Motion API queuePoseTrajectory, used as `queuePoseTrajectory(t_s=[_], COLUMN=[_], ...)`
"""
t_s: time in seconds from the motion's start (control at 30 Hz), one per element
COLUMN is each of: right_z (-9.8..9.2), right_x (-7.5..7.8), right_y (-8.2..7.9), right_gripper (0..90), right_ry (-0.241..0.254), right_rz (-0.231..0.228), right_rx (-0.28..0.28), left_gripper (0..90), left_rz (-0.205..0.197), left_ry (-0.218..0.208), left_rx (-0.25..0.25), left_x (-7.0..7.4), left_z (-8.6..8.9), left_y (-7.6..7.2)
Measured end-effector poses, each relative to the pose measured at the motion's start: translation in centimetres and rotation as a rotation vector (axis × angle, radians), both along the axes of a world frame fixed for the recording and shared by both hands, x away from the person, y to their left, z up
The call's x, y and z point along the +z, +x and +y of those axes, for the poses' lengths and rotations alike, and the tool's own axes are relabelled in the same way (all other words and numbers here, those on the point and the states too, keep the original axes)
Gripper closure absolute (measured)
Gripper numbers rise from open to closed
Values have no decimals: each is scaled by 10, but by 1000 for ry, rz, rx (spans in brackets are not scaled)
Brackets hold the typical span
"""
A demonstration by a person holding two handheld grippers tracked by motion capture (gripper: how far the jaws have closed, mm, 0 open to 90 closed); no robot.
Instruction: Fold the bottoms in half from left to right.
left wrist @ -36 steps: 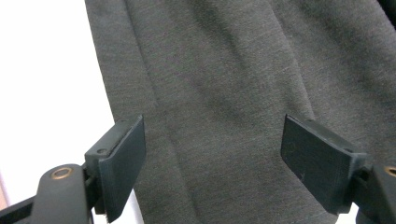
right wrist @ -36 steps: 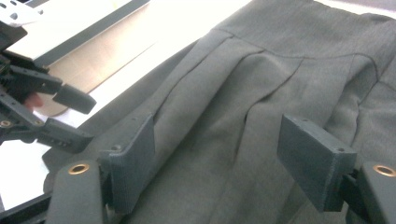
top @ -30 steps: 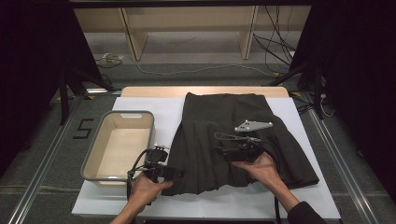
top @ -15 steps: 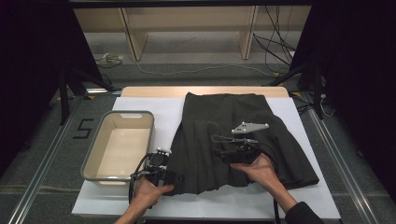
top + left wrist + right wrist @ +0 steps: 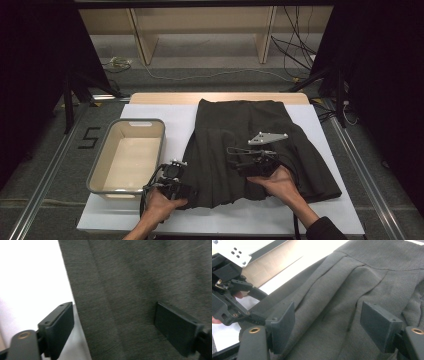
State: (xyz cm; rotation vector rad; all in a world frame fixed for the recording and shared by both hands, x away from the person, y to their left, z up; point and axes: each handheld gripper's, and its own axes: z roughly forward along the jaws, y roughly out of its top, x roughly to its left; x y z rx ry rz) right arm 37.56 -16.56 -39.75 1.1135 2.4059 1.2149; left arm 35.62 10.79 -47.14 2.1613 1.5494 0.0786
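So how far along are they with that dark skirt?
Early on, it seems. Done: the skirt lies spread flat on the white sheet. In hand: the left gripper sits open at its near left edge, the right gripper open over its middle. Left: no fold shows, and the tub is empty.

High view: above near table edge, facing forward-down, far. Both gripper views: close, along own jaws, low over dark pleated skirt, shared by all.

I see a dark grey pleated woven-cloth skirt, matt and finely grained, on smooth white paper-like sheeting; beside it, a glossy beige plastic tub; my jaw pads look matt black.
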Motion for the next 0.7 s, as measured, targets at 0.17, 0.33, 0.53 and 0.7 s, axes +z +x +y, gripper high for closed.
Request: queuePoseTrajectory(t_s=[0.17,0.33,0.53,0.7], right_z=[1,4,8,11], right_x=[-1,-2,-3,-4], right_y=[0,1,1,3], right_gripper=[288,291,295,295], right_ry=[-4,-11,-14,-18], right_rz=[0,2,7,15], right_rx=[0,2,9,13], left_gripper=[277,404,609,709], left_rz=[-13,-17,-47,-90], left_ry=[-27,-70,-84,-59], left_rx=[-30,-43,-33,-60], left_x=[1,1,-1,-3], left_z=[-2,-2,1,-7], left_y=[-3,-1,1,1])
